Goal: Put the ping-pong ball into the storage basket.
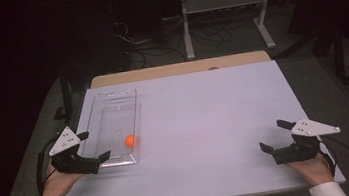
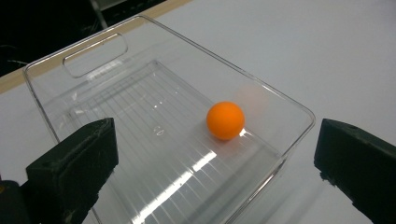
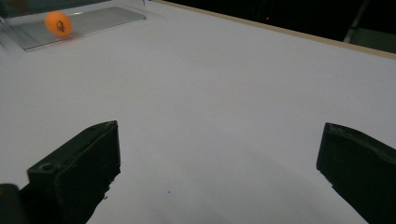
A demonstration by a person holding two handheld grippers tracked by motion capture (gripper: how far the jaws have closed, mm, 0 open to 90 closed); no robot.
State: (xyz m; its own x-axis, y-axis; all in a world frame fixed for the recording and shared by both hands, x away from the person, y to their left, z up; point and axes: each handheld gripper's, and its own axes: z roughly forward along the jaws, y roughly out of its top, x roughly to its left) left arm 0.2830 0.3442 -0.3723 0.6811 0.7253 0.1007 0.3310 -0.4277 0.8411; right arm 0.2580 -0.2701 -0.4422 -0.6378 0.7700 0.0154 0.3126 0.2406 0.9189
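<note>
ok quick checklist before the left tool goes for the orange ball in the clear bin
1. Left tool open: ok, its jaws stand wide apart at the near end of the clear bin.
2. Orange ball in reach: ok, it lies in the bin near that end, close to the right wall.
3. Ball at rest: cannot tell, it looks slightly blurred in the right gripper view.
4. Way down to the ball free: ok, the bin has no lid and nothing else lies in it.
5. Right tool out of the way: ok, open and empty at the far right of the table.
</note>
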